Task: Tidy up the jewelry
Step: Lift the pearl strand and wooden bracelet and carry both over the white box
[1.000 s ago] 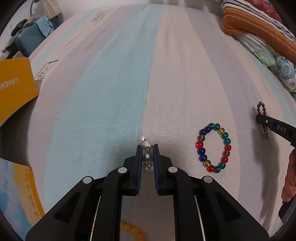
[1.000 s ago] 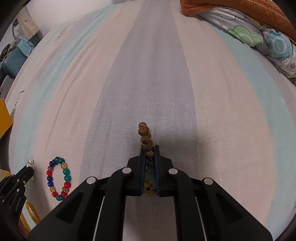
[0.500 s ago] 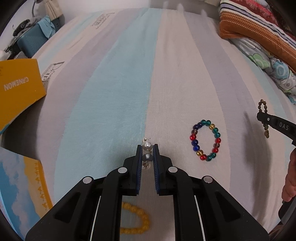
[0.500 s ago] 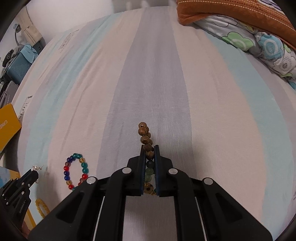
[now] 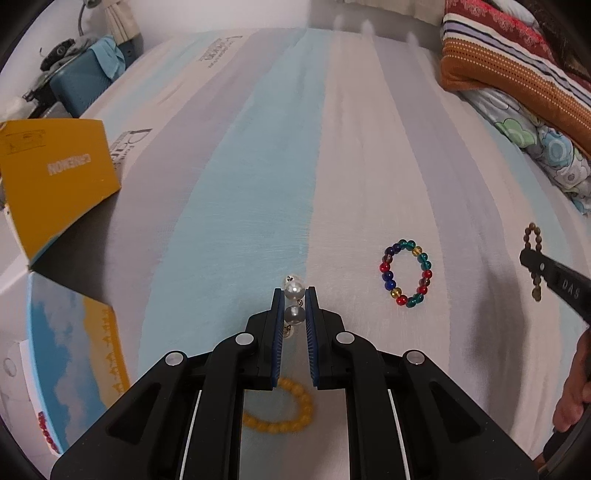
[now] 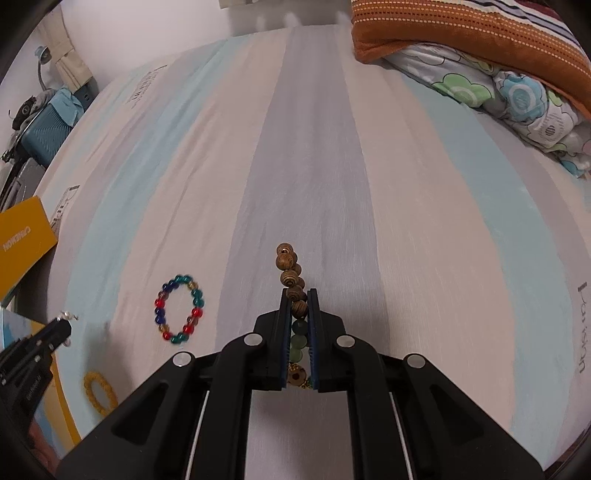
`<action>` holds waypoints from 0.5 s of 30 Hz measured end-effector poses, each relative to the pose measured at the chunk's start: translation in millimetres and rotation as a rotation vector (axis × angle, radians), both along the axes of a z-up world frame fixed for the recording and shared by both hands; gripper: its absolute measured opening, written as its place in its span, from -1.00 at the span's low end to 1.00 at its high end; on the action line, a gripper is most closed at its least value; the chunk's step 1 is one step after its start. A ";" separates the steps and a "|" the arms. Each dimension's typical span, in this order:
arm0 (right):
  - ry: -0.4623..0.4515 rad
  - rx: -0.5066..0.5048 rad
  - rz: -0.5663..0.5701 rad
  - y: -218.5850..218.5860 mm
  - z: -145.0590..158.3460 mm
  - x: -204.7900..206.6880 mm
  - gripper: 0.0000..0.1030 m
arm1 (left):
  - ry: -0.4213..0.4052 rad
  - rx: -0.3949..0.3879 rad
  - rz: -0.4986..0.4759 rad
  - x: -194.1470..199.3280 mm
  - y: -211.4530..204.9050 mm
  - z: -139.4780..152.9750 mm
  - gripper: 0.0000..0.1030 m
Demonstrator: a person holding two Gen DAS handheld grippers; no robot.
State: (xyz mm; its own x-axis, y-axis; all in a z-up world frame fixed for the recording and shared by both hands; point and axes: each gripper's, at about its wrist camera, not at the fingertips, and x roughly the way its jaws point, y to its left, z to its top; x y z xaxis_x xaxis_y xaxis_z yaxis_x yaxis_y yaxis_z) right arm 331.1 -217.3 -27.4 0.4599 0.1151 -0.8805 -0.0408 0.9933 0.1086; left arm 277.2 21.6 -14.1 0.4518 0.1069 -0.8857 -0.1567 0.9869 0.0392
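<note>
Left gripper [image 5: 293, 295] jaws clamp a pearl string [image 5: 294, 302], right gripper [image 6: 298, 297] jaws a wooden bead string [image 6: 291, 278] — each held above the bed [image 6: 314, 166], probably for sorting beside the coloured bracelet [image 5: 405, 272].

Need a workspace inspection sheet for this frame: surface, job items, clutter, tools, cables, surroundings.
Surface: striped bedsheet, flat.
Job's things: multicolour bead bracelet and yellow bead bracelet lying loose on the sheet; pearl string and wooden bead bracelet both held.
Clutter: yellow box and blue-and-yellow box at the left edge.
Grippers: left tool shut on the pearl string; right tool shut on the wooden bead bracelet.
Cables: nothing seen.
Surroundings: orange striped pillow, floral quilt, teal case beside the bed.
</note>
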 end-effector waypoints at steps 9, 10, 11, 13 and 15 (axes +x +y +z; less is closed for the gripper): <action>-0.033 -0.038 0.027 23.7 9.5 -43.9 -0.86 | -0.024 -0.006 0.007 -21.8 5.6 19.5 -0.80; -0.037 -0.039 0.030 26.4 11.3 -49.1 -0.86 | -0.027 -0.005 0.007 -24.7 5.4 21.6 -0.80; -0.041 -0.038 0.032 28.1 12.9 -53.4 -0.86 | -0.029 -0.005 0.007 -28.1 6.1 23.1 -0.80; -0.050 -0.038 0.038 31.5 16.9 -63.5 -0.86 | -0.032 -0.006 0.004 -36.7 7.7 26.3 -0.80; -0.058 -0.033 0.043 34.9 22.1 -74.7 -0.86 | -0.036 -0.012 0.005 -45.3 11.8 29.8 -0.80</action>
State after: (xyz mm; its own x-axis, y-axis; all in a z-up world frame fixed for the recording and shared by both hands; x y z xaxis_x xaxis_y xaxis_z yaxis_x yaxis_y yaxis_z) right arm 256.5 -182.4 -5.4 0.5057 0.1069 -0.8560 -0.0884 0.9935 0.0718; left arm 231.9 33.4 15.7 0.4829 0.0993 -0.8701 -0.1630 0.9864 0.0220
